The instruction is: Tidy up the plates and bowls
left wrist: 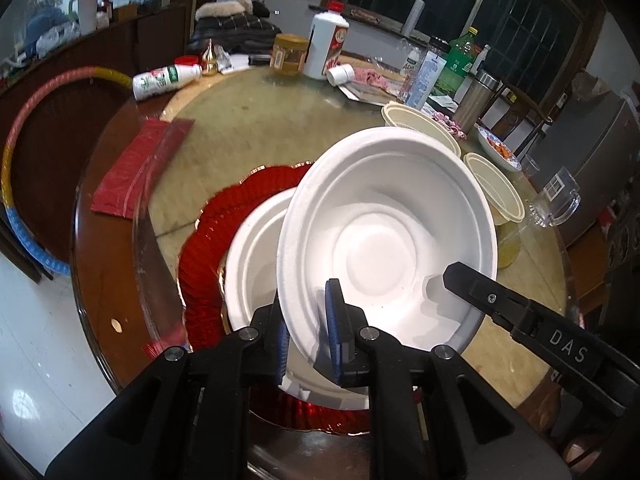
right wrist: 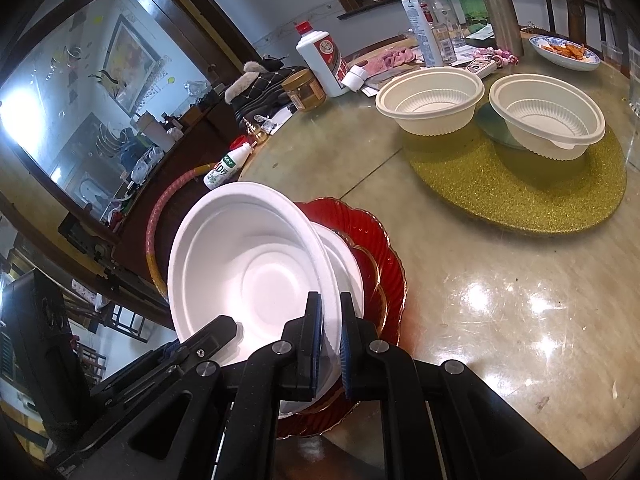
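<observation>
Two grippers: left gripper [left wrist: 308,328] and right gripper [right wrist: 330,340] both clamp the tilted white bowl's [left wrist: 384,240] rim.
Done: one white bowl on red plate [left wrist: 208,248].
Left: two cream bowls [right wrist: 430,100] unstacked.

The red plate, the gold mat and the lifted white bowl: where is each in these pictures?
red plate [left wrist: 208,240], left wrist view, on its ribbed left rim.
gold mat [right wrist: 520,196], right wrist view, on its bare glittery front part.
white bowl [left wrist: 376,256], left wrist view, on its inner bottom.
</observation>
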